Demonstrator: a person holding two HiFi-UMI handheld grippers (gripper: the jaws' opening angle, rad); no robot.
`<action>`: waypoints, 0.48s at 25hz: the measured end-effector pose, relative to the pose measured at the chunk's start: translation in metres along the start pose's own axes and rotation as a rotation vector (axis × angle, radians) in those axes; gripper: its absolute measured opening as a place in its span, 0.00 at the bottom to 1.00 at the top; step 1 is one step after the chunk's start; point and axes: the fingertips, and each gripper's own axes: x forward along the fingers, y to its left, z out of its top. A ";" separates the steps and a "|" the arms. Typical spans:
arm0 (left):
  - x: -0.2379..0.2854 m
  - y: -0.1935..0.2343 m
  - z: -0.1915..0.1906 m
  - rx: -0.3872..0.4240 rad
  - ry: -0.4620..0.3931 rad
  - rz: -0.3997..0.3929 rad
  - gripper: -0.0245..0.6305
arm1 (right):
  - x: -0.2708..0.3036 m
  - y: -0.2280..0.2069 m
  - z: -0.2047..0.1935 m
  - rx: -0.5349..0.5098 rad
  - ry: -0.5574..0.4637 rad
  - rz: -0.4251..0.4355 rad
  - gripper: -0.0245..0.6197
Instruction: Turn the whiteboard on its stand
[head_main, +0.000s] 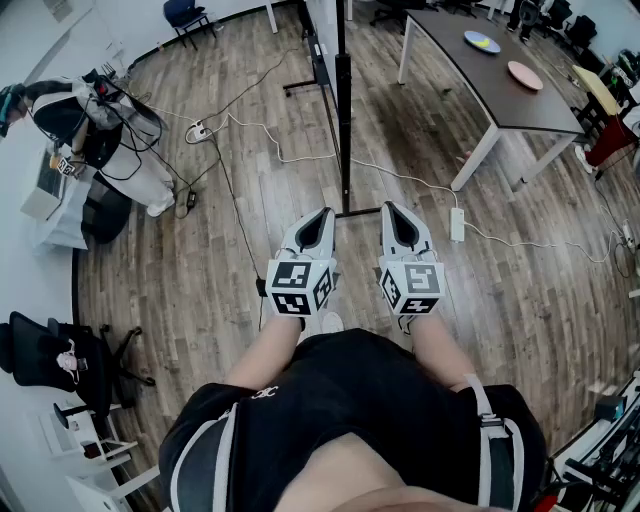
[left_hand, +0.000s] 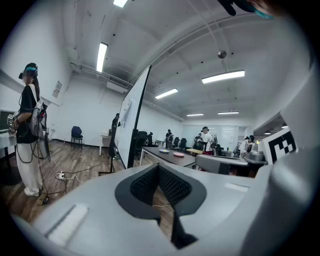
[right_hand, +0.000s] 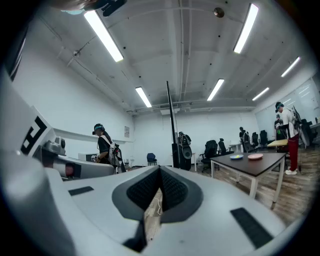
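The whiteboard (head_main: 338, 90) stands on its black stand (head_main: 345, 212) straight ahead of me, seen edge-on from above. In the left gripper view the whiteboard (left_hand: 131, 117) shows its white face at an angle. The right gripper view has the whiteboard (right_hand: 172, 120) as a thin dark upright edge. My left gripper (head_main: 325, 212) and right gripper (head_main: 388, 207) are side by side, a short way in front of the stand's foot and apart from it. Both are shut with nothing between their pads, as the left gripper (left_hand: 159, 166) and right gripper (right_hand: 160, 168) show in their own views.
A long dark table (head_main: 500, 80) with two plates stands at the right. A person (head_main: 90, 130) with gear stands at the far left. White cables and power strips (head_main: 457, 223) lie on the wood floor around the stand. An office chair (head_main: 60, 355) sits near left.
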 end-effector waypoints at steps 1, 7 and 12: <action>0.002 -0.001 0.001 0.002 0.000 0.000 0.05 | 0.000 -0.002 0.000 0.000 0.001 -0.001 0.05; 0.004 -0.005 0.000 0.009 0.001 0.005 0.05 | 0.003 -0.005 -0.003 0.022 0.013 0.026 0.05; 0.003 -0.001 0.000 0.010 -0.001 0.015 0.05 | 0.007 0.000 -0.003 0.031 0.001 0.047 0.05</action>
